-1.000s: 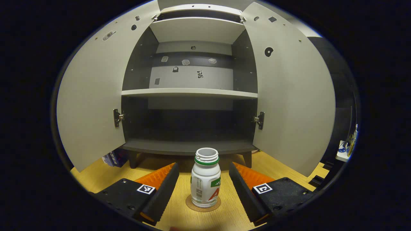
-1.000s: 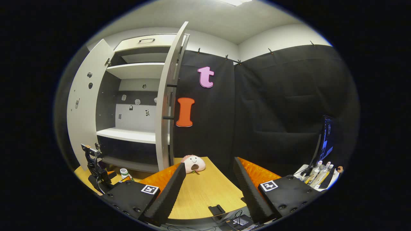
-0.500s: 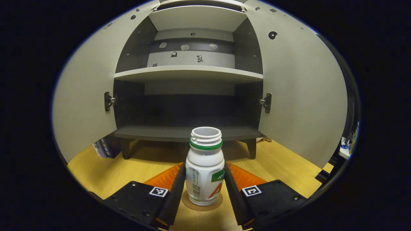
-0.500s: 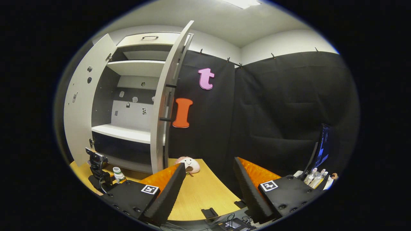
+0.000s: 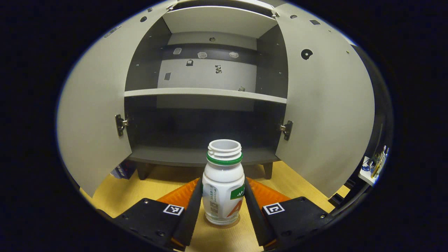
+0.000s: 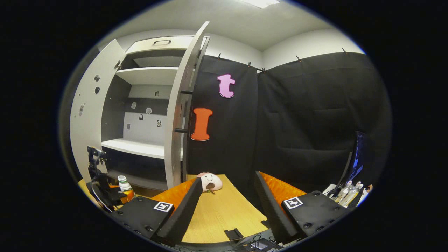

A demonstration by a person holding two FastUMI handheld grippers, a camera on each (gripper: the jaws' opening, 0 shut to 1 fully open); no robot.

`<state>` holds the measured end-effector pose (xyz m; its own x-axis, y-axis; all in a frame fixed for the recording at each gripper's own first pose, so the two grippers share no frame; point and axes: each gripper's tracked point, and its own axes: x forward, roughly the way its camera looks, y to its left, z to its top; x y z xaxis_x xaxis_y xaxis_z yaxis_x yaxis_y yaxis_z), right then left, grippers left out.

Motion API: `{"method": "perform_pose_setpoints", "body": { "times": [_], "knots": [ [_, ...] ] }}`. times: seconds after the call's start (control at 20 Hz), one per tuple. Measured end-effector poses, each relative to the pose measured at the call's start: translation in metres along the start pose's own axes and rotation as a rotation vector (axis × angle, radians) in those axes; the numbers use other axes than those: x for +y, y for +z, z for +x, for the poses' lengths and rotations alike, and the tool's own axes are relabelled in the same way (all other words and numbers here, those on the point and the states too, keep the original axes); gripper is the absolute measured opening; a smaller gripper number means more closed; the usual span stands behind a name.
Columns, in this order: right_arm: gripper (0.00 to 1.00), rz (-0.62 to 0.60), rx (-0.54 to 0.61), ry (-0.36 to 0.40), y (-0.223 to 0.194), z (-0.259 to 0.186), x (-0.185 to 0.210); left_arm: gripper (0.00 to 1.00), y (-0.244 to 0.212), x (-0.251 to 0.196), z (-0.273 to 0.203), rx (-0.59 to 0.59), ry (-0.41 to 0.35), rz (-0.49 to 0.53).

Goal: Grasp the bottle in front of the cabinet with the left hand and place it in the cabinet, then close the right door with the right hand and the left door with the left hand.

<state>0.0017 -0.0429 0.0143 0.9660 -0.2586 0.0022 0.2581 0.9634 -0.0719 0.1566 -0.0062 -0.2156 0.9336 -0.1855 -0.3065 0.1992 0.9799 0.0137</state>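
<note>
A white bottle with a green ring and an uncapped neck stands upright between my left gripper's fingers, and the left gripper is shut on its body. Just beyond it is the cabinet, whose left door and right door both stand wide open over a bare lower shelf. In the right gripper view, the left gripper holds the bottle in front of the cabinet. My right gripper is open over the wooden table, well right of the right door.
A small plush toy lies on the table by the right door's foot. Several small bottles and a monitor sit at the far right. A blue box rests beside the cabinet's left leg. Black clutter lies at the table's front edge.
My left gripper moved in around the bottle and shut on it, then rose slightly with it. The right gripper only shifted a little and stays open.
</note>
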Motion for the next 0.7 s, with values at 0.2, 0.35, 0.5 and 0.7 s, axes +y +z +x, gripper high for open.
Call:
{"method": "perform_pose_setpoints", "body": {
  "times": [0.2,0.35,0.5,0.7],
  "knots": [
    [0.99,0.020,0.006,0.019,-0.007,0.003,0.006,0.68,0.041,0.009,-0.022,-0.009,-0.013,0.010],
    [0.98,0.030,0.005,0.034,-0.010,0.004,0.012,0.68,0.075,0.014,-0.037,-0.015,-0.023,0.026],
    [0.98,0.043,0.010,0.050,-0.015,0.004,0.020,0.68,0.106,0.013,-0.046,-0.024,-0.047,0.031],
    [0.98,0.049,0.009,0.062,-0.018,0.001,0.025,0.68,0.148,0.015,-0.045,-0.048,-0.060,0.031]
  ]
}}
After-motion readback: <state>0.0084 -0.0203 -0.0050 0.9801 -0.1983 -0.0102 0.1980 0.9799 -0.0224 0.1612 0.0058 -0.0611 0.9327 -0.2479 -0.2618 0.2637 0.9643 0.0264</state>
